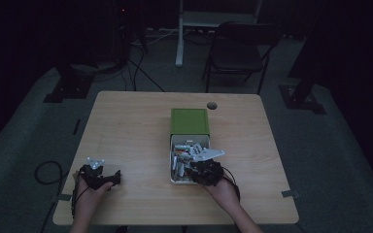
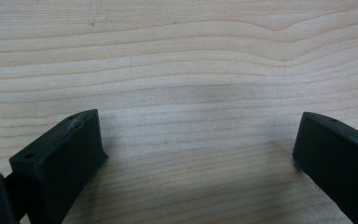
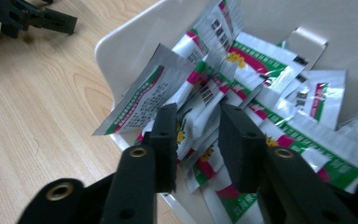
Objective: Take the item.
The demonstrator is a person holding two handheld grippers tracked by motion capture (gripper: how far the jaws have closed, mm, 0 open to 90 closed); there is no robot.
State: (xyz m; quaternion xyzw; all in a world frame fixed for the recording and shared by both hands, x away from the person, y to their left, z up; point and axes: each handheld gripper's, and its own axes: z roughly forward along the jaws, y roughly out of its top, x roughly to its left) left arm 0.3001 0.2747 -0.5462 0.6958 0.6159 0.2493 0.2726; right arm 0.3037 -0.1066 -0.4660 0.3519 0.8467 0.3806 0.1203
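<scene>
A white box (image 1: 173, 145) stands at the middle right of the wooden table (image 1: 131, 131), with its green lid (image 1: 189, 121) lying just behind it. The box (image 3: 130, 42) holds several foil sachets (image 3: 261, 60) printed in green, pink and yellow. My right gripper (image 1: 188, 168) reaches down into the box from its near end. Its jaws (image 3: 198, 126) stand narrowly apart with a bunch of sachets between them, and I see no firm pinch. My left gripper (image 1: 99, 177) rests at the table's near left, and its jaws (image 2: 198, 135) are wide open over bare wood.
A round hole (image 1: 211, 105) sits near the table's far edge. Beyond the table stand a dark folding chair (image 1: 238, 48) and a white stand (image 1: 179, 34). A cable (image 1: 46, 172) loops on the floor at the left. My left gripper (image 3: 32, 16) lies left of the box.
</scene>
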